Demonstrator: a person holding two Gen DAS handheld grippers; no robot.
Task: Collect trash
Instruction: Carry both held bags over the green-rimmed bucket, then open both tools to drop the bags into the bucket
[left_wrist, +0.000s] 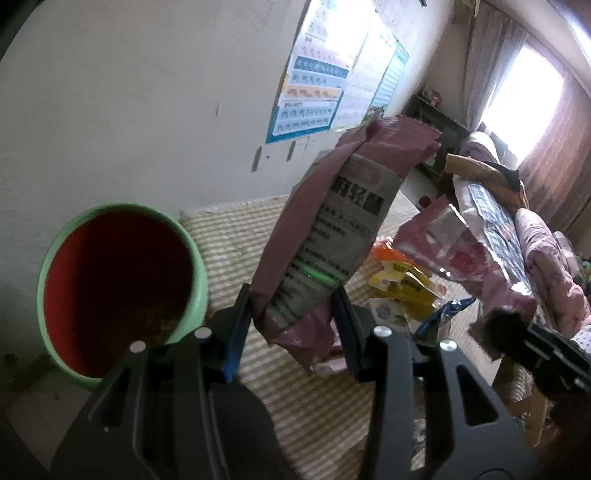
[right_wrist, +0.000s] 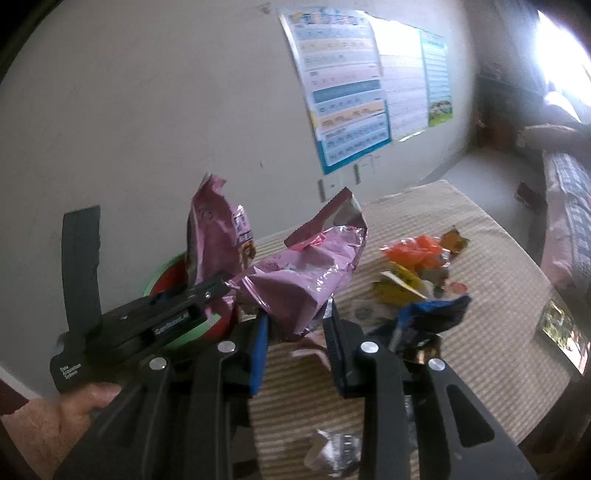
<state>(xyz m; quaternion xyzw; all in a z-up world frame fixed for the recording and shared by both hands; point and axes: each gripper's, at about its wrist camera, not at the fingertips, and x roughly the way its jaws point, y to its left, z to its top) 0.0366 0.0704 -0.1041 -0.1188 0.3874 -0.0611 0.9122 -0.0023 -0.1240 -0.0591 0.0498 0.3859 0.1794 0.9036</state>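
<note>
Pink wrappers (left_wrist: 325, 229), clamped, both hand-held grippers (left_wrist: 293, 314)

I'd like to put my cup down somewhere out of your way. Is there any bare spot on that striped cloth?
Yes: the striped cloth is bare along its far right side, beyond the pile of small wrappers, and in the strip between the green bin and the left gripper with its pink bag. The middle is crowded with wrappers, and a crumpled silver wrapper lies near the front.
</note>
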